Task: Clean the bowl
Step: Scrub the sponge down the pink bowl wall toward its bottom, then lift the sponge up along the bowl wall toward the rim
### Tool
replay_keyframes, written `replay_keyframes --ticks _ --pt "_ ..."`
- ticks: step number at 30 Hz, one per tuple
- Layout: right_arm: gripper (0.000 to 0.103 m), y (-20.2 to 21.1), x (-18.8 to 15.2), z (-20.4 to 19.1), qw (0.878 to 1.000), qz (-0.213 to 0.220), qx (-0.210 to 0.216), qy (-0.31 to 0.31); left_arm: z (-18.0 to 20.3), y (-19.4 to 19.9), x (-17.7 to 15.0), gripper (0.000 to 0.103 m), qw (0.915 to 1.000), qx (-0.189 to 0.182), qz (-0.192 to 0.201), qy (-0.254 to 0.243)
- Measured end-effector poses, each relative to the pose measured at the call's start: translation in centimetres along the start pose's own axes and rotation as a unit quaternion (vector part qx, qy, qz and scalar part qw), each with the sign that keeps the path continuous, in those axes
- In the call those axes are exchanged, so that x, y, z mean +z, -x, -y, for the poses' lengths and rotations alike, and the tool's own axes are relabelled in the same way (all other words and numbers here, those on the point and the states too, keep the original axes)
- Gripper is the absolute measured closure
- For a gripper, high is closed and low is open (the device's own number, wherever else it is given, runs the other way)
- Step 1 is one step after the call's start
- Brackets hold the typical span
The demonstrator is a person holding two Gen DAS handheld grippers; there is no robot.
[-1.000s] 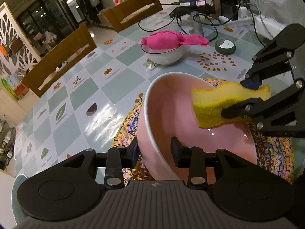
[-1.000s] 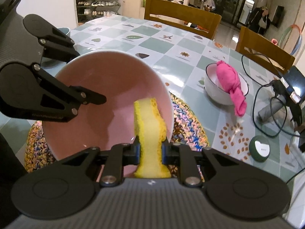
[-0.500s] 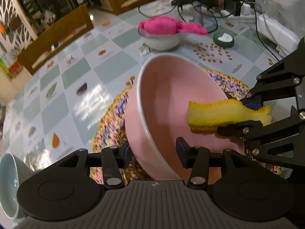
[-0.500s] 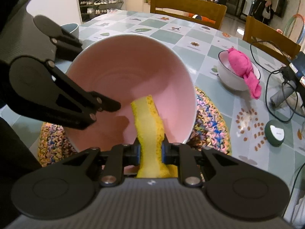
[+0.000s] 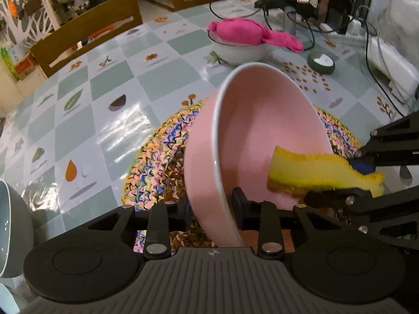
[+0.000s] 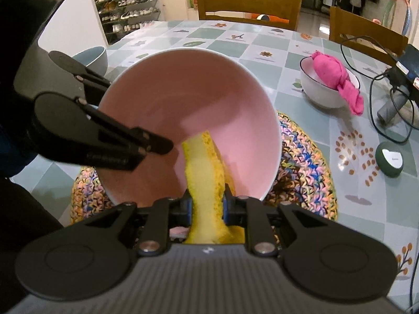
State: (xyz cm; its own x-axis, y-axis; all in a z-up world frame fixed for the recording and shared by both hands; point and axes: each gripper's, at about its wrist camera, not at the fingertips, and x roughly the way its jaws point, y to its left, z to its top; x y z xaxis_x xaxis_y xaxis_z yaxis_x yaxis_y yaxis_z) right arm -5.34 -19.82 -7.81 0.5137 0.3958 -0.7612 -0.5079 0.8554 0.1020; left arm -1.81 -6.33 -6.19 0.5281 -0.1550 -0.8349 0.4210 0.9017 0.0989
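The right gripper point(image 6: 207, 206) is clamped on a yellow sponge point(image 6: 207, 172), whose long axis runs straight ahead from the jaws into the bowl point(image 6: 188, 99). The left gripper point(image 5: 210, 209) pinches the bowl's near rim, one finger outside the wall and one inside, so the pink bowl is tilted on edge with its mouth turned toward the right gripper. From the left wrist view the sponge point(image 5: 314, 170) comes in from the right, its tip low in the bowl point(image 5: 251, 136) near the wall; whether it is pressing on the surface I cannot tell.

So the bowl lies directly ahead of the right gripper, which is the one placed to scrub; the left only steadies. My judgement is that wiping is under way and the next stroke should sweep the sponge across the inner wall.

Under the bowl lies a braided mat point(image 5: 162, 162). Farther off on the table point(image 5: 78, 120) stands a white bowl point(image 6: 322, 94) holding a pink cloth point(image 6: 335, 78).
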Motion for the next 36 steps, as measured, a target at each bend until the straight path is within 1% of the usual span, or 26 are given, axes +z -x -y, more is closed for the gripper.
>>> replay_keyframes --ticks 4,9,14,18,21,24,30,36 --pt "0.081 0.1 0.1 0.1 1.0 0.005 0.002 -0.012 0.3 0.7 0.2 0.082 0.9993 0.025 0.025 -0.014" --pt "0.081 0.1 0.1 -0.1 1.0 0.008 0.007 -0.015 0.6 1.1 0.4 0.083 0.9975 0.045 0.042 -0.035" --pt "0.081 0.0 0.2 -0.3 0.999 0.009 0.025 -0.023 0.6 1.6 0.6 0.085 0.996 0.057 0.054 -0.043" --pt "0.081 -0.2 0.3 -0.9 0.999 0.011 0.045 -0.02 0.5 2.1 0.9 0.086 0.9945 0.069 0.064 -0.047" --pt "0.081 -0.1 0.6 -1.1 0.997 0.015 0.07 -0.024 0.5 2.4 1.0 0.088 0.9933 0.076 0.071 -0.05" --pt "0.081 0.0 0.8 -1.5 0.996 0.017 0.082 -0.018 0.7 2.4 1.1 0.088 0.9922 0.082 0.074 -0.058" --pt "0.082 0.0 1.0 -1.5 0.998 0.004 0.062 -0.015 1.3 2.4 0.9 0.088 0.9893 0.089 0.081 -0.083" --pt "0.082 -0.1 0.8 -1.5 1.0 -0.01 0.024 0.007 1.4 2.3 0.8 0.089 0.9875 0.089 0.086 -0.098"
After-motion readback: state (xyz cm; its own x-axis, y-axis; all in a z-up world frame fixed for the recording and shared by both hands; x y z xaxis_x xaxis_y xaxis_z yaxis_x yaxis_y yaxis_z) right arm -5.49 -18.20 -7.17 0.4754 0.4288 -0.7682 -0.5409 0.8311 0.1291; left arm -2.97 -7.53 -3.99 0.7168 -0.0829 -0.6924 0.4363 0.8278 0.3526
